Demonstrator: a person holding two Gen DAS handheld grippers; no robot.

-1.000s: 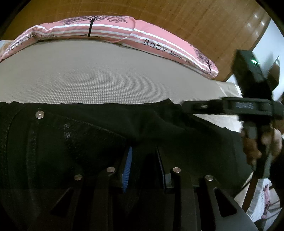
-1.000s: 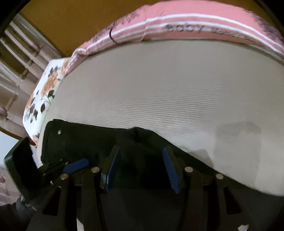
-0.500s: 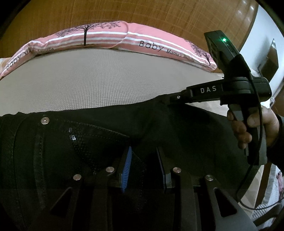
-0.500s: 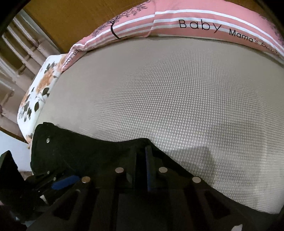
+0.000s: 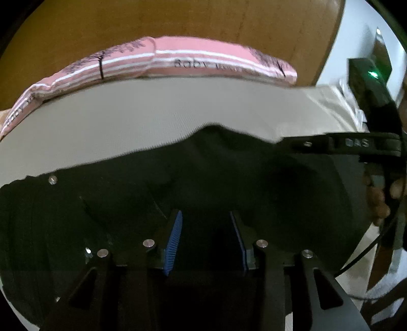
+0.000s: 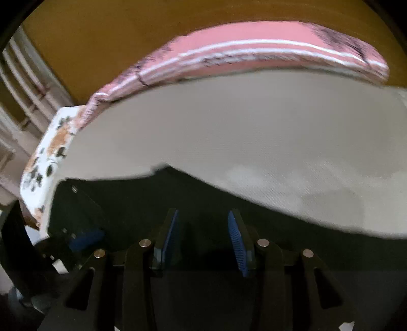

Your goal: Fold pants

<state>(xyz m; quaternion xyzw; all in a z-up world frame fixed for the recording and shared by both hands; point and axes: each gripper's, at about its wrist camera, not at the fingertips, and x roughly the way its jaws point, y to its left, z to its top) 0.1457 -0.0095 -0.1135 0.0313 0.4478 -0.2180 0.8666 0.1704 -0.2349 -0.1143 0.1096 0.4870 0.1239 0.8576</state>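
Black pants (image 5: 127, 203) lie across the near part of a beige mat, waistband button (image 5: 52, 180) at the left. My left gripper (image 5: 206, 236) is open with its blue pads over the dark cloth. My right gripper (image 6: 203, 239) is open too, above the pants (image 6: 229, 208). In the left wrist view the right gripper (image 5: 285, 140) reaches in from the right at the pants' upper edge. In the right wrist view the left gripper (image 6: 81, 239) shows at the lower left. Both views are blurred.
The beige mat (image 5: 152, 114) covers the bed (image 6: 254, 127). A pink striped pillow (image 5: 178, 58) lies along its far edge against a wooden headboard (image 5: 178, 20). A floral sheet (image 6: 48, 152) hangs at the left edge. A person's hand (image 5: 379, 198) holds the right gripper's handle.
My right gripper, shut on the pants' edge half a second ago, has opened. My left gripper has opened wider. Both cameras have moved and the views have blurred.
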